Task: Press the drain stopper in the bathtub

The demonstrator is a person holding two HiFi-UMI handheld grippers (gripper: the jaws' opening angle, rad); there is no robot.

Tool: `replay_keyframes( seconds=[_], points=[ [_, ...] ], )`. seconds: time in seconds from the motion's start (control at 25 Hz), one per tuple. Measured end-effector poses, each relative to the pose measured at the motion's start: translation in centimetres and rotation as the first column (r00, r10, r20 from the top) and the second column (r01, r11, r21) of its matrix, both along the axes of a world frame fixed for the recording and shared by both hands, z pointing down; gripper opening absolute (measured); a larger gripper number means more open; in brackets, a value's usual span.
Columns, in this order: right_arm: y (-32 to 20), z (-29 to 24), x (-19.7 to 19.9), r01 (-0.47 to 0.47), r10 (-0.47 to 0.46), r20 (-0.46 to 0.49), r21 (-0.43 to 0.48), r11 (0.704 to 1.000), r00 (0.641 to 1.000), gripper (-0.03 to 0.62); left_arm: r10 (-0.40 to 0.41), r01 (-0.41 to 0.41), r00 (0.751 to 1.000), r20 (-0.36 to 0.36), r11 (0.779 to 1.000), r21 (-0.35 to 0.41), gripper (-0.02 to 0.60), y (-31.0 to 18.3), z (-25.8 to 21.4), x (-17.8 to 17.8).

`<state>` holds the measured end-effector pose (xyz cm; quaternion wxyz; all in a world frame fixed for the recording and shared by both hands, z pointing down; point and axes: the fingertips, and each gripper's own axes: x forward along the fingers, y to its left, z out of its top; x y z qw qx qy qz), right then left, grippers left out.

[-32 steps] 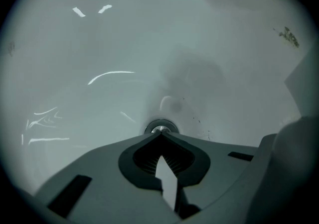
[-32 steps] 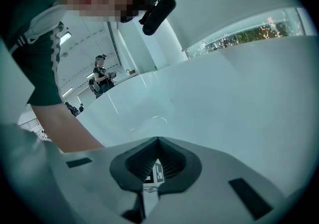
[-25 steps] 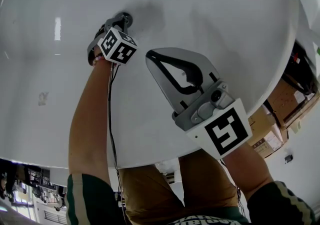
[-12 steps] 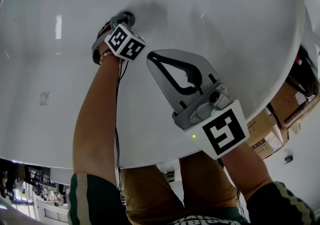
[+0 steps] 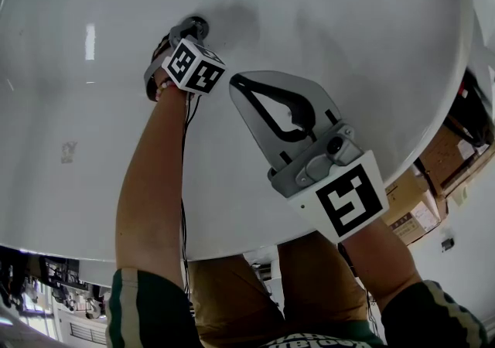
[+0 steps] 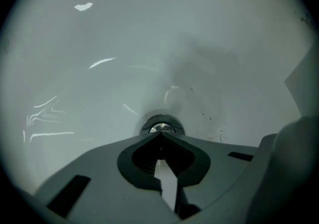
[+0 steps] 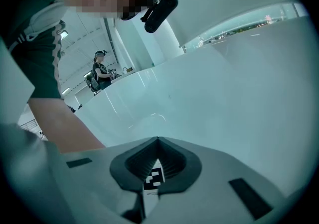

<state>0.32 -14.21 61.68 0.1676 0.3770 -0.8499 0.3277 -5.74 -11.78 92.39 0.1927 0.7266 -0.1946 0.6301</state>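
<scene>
A round chrome drain stopper [image 5: 196,26] sits in the floor of the white bathtub [image 5: 348,37]. My left gripper [image 5: 184,32] reaches down to it with its jaws shut, and its marker cube stands just above the hand. In the left gripper view the closed tips [image 6: 160,134] meet right at the near edge of the stopper [image 6: 162,124]; I cannot tell if they touch it. My right gripper [image 5: 237,81] hovers shut and empty over the tub's middle, apart from the drain. In the right gripper view its tips [image 7: 158,139] point at the tub's wall.
The tub's near rim [image 5: 232,250] runs across in front of the person's legs. Cardboard boxes [image 5: 433,176] stand on the floor beyond the tub's right side. Another person [image 7: 101,71] sits far off in the room.
The left gripper has shifted slightly right and toward the drain. The right gripper has barely moved, rising a little.
</scene>
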Motion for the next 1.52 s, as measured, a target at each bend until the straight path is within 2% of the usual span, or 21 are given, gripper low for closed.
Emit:
replay_keyframes(
  seconds=[0.76, 1.16, 1.52],
  points=[
    [-0.2, 0.0, 0.3, -0.038, 0.038, -0.006, 0.004, 0.999, 0.999, 0.012, 0.008, -0.008, 1.000, -0.013, 1.000, 0.015, 0.009, 0.2, -1.4, -0.3],
    [-0.2, 0.5, 0.4, -0.028, 0.028, -0.013, 0.003, 1.000, 1.000, 0.012, -0.054, 0.054, 0.998, -0.032, 0.998, 0.013, 0.009, 0.1, -1.1, -0.2],
    [-0.5, -0.7, 1.6, -0.047, 0.048, -0.049, 0.019, 0.999, 0.998, 0.012, -0.066, 0.066, 0.997, -0.036, 0.998, 0.013, 0.009, -0.6, -3.3, 0.0]
  ],
)
